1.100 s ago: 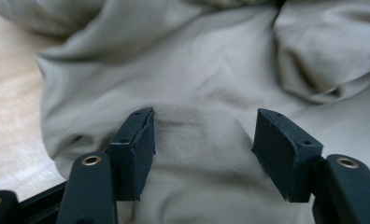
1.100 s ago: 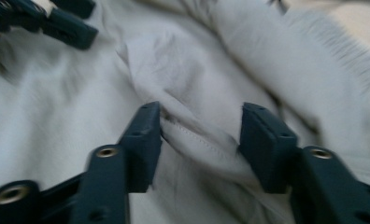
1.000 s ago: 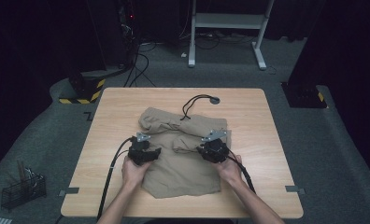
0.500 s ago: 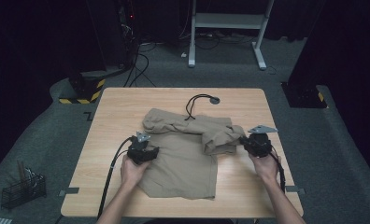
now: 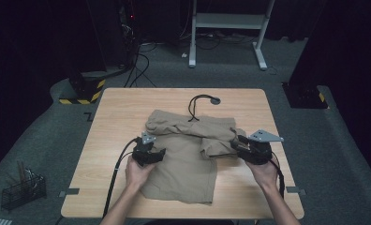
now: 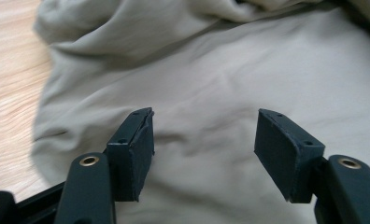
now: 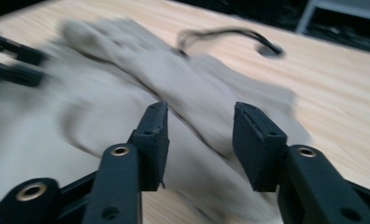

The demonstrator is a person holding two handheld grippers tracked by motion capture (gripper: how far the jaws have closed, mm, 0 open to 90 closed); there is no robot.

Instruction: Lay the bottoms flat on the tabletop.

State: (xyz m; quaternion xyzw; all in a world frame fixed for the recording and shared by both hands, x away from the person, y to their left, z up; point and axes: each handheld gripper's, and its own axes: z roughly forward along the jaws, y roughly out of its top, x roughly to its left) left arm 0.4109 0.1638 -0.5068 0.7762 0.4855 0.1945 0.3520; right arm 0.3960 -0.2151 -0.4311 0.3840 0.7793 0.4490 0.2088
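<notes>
The tan garment (image 5: 183,154) lies across the middle of the table (image 5: 118,108), its lower hem near the front edge and a bunched fold reaching toward the right edge. It looks light, soft and limp to me, likely to sag and slide on the wood, so I would take it at a doubled edge or seam, not on the flat panel. My right gripper (image 5: 238,144) sits just at the tip of that bunched fold; its jaws have just been opening and now stand apart, pressing on nothing. My left gripper (image 5: 159,154) hovers over the flat left part, jaws spread above the cloth without pinching it. A black cord (image 5: 197,104) lies by the far edge.
</notes>
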